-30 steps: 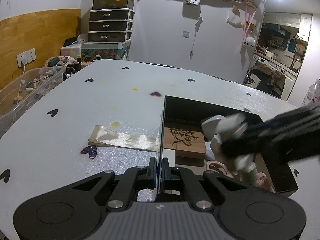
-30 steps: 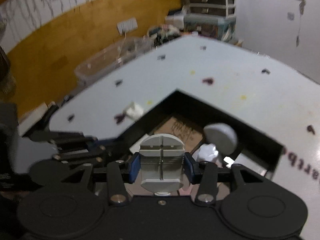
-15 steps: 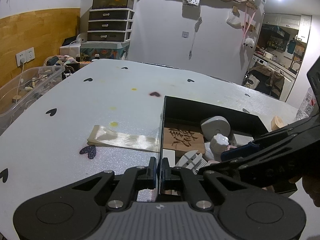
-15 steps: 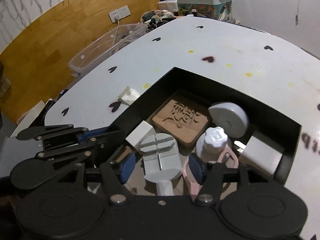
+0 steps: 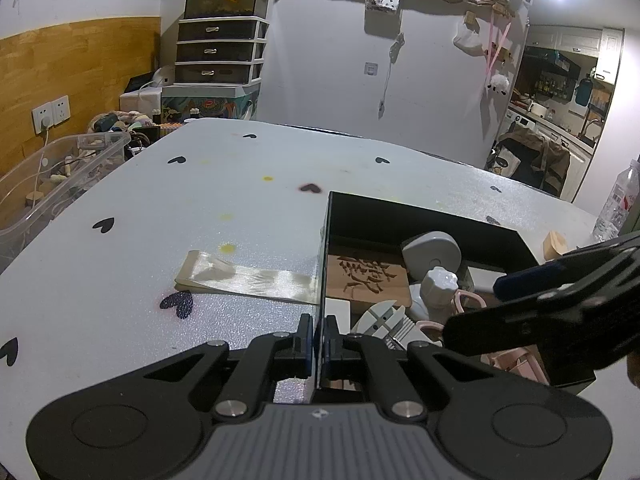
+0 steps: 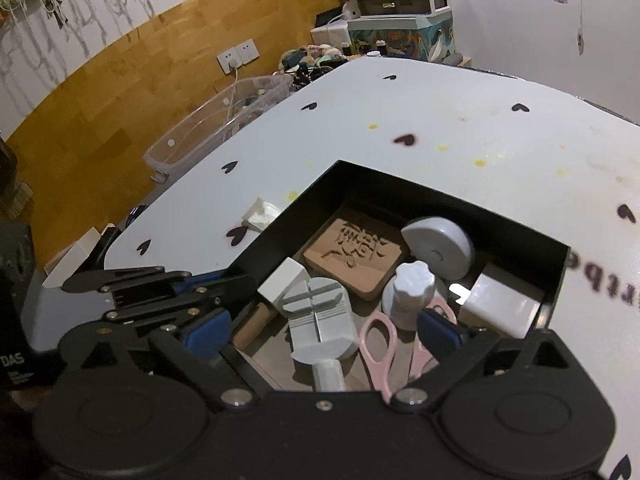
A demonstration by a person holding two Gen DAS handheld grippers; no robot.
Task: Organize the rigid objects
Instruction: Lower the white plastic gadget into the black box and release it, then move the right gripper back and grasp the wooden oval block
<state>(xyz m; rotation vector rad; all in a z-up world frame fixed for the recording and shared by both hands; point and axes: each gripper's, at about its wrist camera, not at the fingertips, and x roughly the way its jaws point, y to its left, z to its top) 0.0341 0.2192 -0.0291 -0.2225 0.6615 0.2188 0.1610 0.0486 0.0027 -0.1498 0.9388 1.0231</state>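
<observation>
Right now my left gripper is clamped on the near left wall of the black box, one finger inside and one outside. My right gripper hangs over the box with its fingers spread wide and nothing between them. Directly below it lies the grey ridged tool, flat on the box floor, touching the pink scissors on its right. Beyond it sits the carved wooden block, with a white cube at its near left corner. A grey disc leans against the far wall, a grey knob-topped piece stands upright in front of it, and a white block fills the right corner. Outside the box, a clear plastic strip lies on the white table, its end touching the left wall.
</observation>
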